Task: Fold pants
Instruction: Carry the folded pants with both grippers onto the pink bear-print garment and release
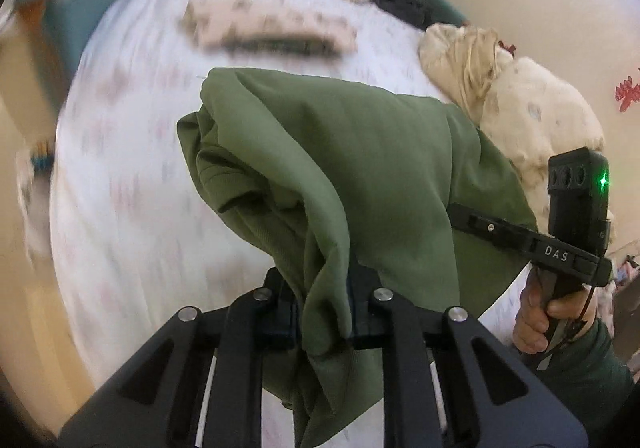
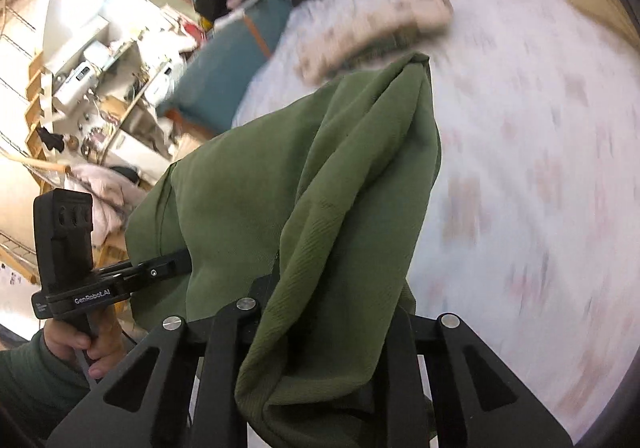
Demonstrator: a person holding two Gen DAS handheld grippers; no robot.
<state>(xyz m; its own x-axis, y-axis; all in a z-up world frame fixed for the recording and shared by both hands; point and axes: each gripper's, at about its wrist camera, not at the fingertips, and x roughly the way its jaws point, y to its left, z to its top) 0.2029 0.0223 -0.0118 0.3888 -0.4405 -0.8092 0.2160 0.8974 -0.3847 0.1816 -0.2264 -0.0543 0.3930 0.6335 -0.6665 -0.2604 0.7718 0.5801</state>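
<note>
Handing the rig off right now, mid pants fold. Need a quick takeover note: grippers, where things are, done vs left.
Left gripper: shut on a bunched fold of the green pants.
Right gripper: shut on another part of the same pants.
Pants: hanging in a loose drape between the two grippers, above the white patterned bedsheet. A folded patterned garment lies further back on the bed; cream bedding is piled at the edge.
Done: both grips taken, pants picked up.
Left: no neat fold shows yet. Lay the pants flat on the sheet, then fold.
</note>
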